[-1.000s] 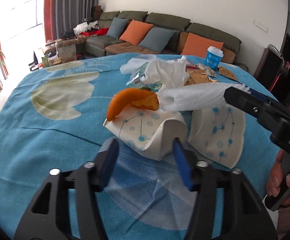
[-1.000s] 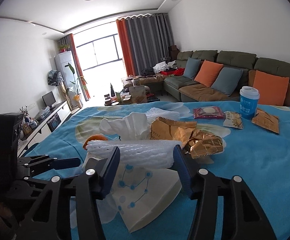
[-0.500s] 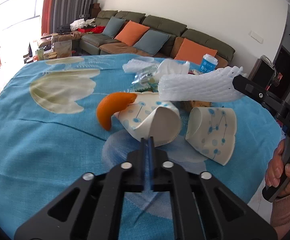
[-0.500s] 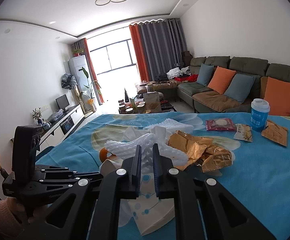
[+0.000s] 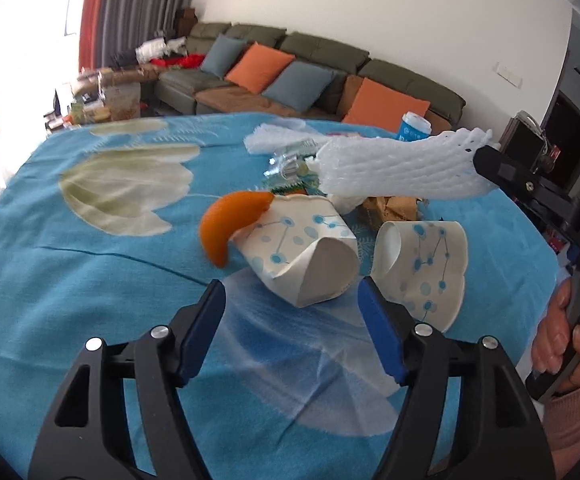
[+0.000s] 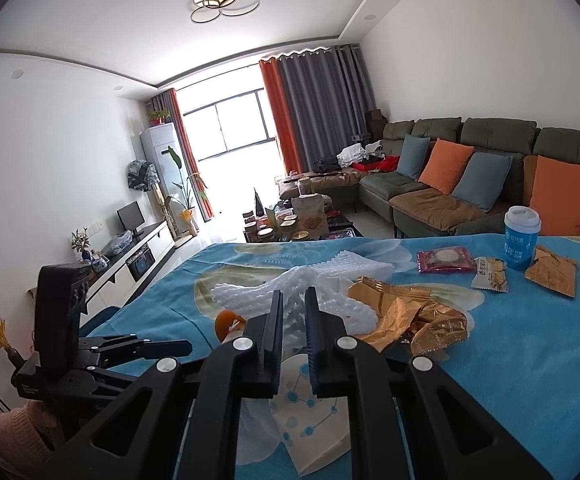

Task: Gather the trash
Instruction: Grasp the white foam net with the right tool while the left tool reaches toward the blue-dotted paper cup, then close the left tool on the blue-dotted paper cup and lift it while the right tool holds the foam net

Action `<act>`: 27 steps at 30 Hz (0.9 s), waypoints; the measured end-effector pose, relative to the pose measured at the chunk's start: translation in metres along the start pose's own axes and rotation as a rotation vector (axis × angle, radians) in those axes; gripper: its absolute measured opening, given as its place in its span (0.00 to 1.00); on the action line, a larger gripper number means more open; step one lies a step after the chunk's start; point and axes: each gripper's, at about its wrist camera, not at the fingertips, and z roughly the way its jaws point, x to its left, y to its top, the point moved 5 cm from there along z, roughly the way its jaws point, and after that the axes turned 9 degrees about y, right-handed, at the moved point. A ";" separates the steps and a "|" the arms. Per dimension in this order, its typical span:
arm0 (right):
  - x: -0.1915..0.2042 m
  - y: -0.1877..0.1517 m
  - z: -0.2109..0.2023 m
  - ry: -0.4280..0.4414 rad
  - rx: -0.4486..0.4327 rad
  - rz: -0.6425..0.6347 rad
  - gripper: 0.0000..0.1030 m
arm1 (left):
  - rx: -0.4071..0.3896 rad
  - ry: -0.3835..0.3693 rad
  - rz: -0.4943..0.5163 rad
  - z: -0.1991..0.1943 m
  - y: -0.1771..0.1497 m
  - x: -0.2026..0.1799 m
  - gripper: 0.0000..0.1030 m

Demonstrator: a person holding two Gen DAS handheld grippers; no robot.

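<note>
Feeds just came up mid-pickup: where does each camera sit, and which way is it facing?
Left wrist: on the open left tool, facing the crushed paper cup, orange peel and sofa; the right hand shows.
Right wrist: on the right tool clamping the white foam fruit net, facing the window; the left tool shows.
Shared: net, cup, peel, blue tablecloth.

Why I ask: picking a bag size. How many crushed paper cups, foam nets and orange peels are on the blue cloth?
Crushed paper cups: 2
Foam nets: 2
Orange peel: 1
Total: 5
</note>
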 end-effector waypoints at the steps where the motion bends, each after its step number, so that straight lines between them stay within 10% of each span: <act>1: 0.000 -0.001 0.000 0.001 0.002 0.001 0.09 | 0.024 -0.016 -0.013 0.006 0.002 -0.001 0.68; 11: -0.008 -0.004 0.006 0.017 0.009 0.025 0.09 | 0.090 -0.069 -0.095 0.030 0.014 0.001 0.61; 12: -0.008 -0.004 0.006 0.019 0.008 0.024 0.09 | 0.088 -0.072 -0.090 0.029 0.012 0.001 0.30; 13: -0.007 -0.004 0.005 0.021 0.007 0.023 0.09 | 0.109 -0.089 -0.092 0.030 0.010 0.001 0.21; 20: -0.003 -0.001 0.006 0.029 0.001 0.021 0.09 | 0.097 -0.098 -0.091 0.025 0.003 0.002 0.20; 27: -0.006 -0.002 0.008 0.025 0.002 0.028 0.09 | 0.022 -0.100 -0.084 0.010 0.014 0.005 0.79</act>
